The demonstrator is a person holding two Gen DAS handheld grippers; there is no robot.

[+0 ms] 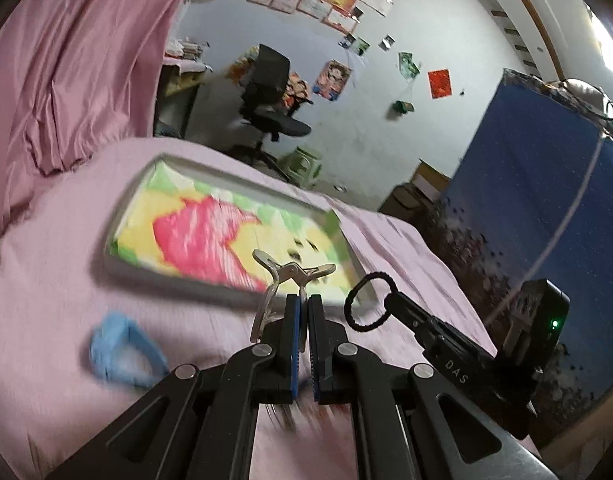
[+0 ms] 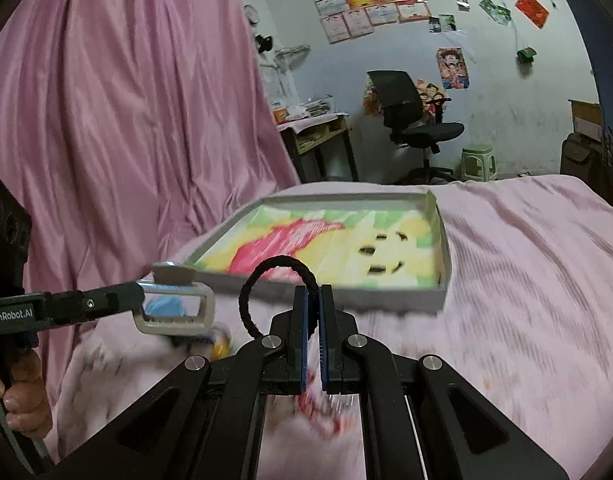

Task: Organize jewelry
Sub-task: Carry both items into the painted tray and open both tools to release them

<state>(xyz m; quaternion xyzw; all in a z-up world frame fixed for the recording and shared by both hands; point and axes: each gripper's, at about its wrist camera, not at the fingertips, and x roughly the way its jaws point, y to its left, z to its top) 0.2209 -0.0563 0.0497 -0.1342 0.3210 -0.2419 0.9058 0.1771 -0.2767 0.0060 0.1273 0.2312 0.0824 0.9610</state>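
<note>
My left gripper [image 1: 304, 300] is shut on a silver metal hair clip [image 1: 284, 280], held above the pink bedspread just in front of the shallow grey tray [image 1: 134, 270] with a bright cartoon lining. My right gripper [image 2: 313, 292] is shut on a black braided hair tie [image 2: 266, 276], also held near the tray [image 2: 390, 298]. In the left wrist view the right gripper [image 1: 390, 300] with the hair tie [image 1: 366, 300] is just to the right. In the right wrist view the left gripper [image 2: 140, 298] with the clip [image 2: 174, 308] is at the left.
A blue hair claw [image 1: 122, 354] lies on the bedspread at the left. A small yellow item [image 2: 222, 342] and red and white items [image 2: 322, 404] lie blurred under the grippers. A pink curtain [image 2: 126, 120] hangs at the left, a blue cloth [image 1: 546, 200] at the right.
</note>
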